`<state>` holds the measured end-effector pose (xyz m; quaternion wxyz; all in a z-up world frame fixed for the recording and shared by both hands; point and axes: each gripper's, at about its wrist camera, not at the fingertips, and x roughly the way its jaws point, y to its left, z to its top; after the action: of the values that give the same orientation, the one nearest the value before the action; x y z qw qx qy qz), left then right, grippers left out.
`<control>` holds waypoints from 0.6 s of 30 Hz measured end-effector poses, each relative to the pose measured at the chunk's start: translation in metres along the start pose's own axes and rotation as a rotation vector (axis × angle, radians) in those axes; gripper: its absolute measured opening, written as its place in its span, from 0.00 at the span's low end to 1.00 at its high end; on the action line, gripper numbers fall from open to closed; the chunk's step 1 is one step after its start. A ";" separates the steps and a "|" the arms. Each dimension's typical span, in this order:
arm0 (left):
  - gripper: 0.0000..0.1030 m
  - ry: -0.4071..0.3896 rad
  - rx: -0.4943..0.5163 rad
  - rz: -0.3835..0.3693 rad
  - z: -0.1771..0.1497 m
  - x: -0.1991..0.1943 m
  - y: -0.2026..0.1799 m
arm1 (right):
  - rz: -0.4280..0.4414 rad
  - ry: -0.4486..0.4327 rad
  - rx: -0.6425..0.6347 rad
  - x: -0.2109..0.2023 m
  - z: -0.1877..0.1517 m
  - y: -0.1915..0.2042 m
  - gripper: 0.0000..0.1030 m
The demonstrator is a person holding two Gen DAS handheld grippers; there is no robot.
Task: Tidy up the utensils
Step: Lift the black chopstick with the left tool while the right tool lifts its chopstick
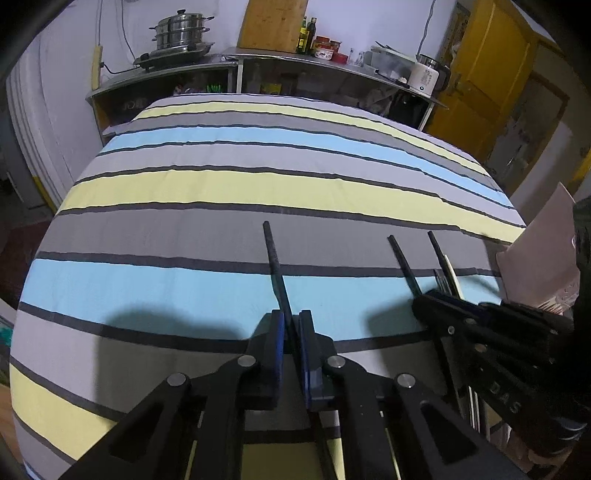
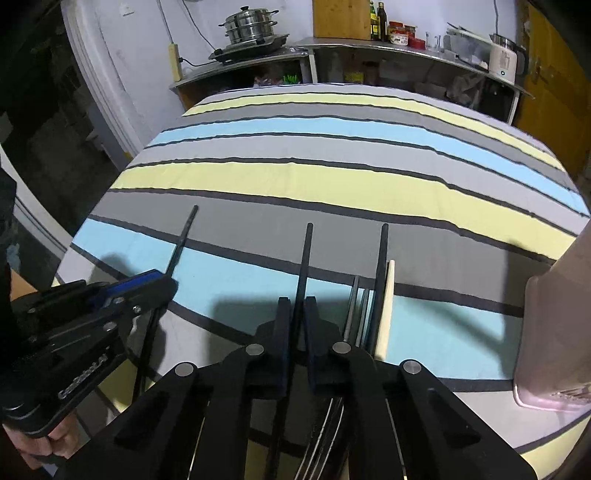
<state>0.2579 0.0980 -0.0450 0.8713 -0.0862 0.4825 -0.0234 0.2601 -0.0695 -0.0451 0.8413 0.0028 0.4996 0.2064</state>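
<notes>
My left gripper [image 1: 291,325] is shut on a black chopstick [image 1: 273,258] that points away over the striped cloth; it also shows in the right wrist view [image 2: 147,282], with its chopstick [image 2: 183,236]. My right gripper [image 2: 295,310] is shut on another black chopstick [image 2: 306,258]; it shows in the left wrist view [image 1: 436,301], with that chopstick [image 1: 402,262]. Right of it lie a third black chopstick [image 2: 381,269], a cream stick [image 2: 388,302] and thin metal utensils [image 2: 352,306], partly hidden under the gripper.
A pink container [image 2: 554,332] stands at the table's right edge. The table has a striped cloth [image 2: 332,177]. Behind it, a metal shelf [image 2: 369,51] holds a steamer pot [image 2: 251,22], bottles, jars and a kettle [image 2: 504,61].
</notes>
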 end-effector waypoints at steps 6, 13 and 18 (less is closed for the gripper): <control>0.05 -0.039 -0.010 -0.041 0.000 -0.020 -0.001 | 0.036 -0.055 0.021 -0.026 -0.001 -0.001 0.06; 0.05 -0.129 0.017 -0.081 0.005 -0.072 -0.012 | 0.061 -0.136 0.007 -0.070 0.000 0.007 0.05; 0.05 -0.183 0.030 -0.111 0.004 -0.108 -0.018 | 0.078 -0.190 0.008 -0.102 -0.004 0.013 0.05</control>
<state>0.2043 0.0941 0.0506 0.9103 -0.1015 0.3950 -0.0708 0.2102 -0.0938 0.0412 0.8761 0.0451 0.4180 0.2360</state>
